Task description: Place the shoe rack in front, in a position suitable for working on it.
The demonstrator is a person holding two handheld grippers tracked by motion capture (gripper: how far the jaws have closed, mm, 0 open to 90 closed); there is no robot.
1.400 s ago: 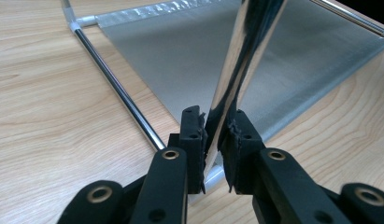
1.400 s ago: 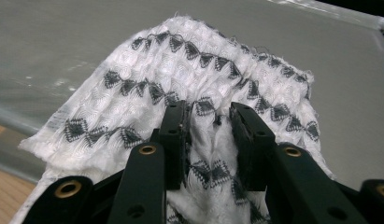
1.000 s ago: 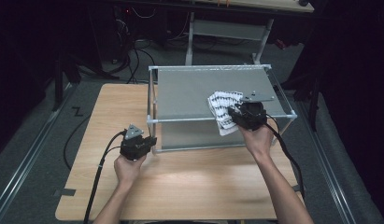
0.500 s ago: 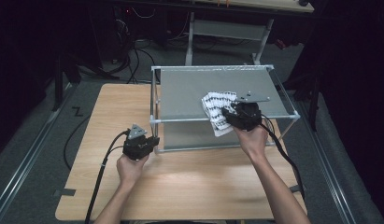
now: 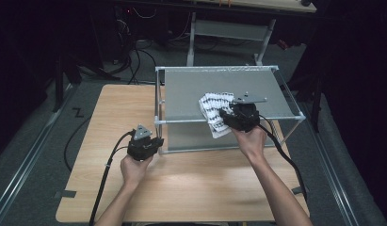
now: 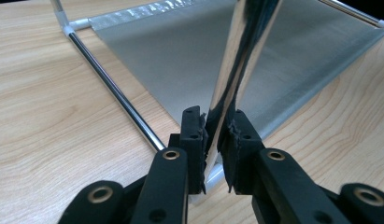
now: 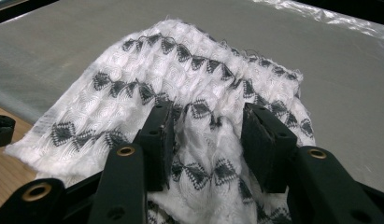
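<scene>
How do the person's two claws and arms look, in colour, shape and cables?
Both claws are black. The left claw carries a grey three-cornered plate on top, and a black cable trails from it toward the table's near edge. The right claw has a similar grey plate and its own black cable. Each has two black jaws with dark pads and brass-coloured rivets at the joints. The forearms are bare; no sleeves are visible.

A rack (image 5: 181, 121) is standing on the bench (image 5: 111, 117), toward its upper right in the high view. A cloth (image 5: 214, 113) is lying on the rack's shelf (image 5: 219, 87), hanging over its near edge at centre frame, behind the lower bench area.
</scene>
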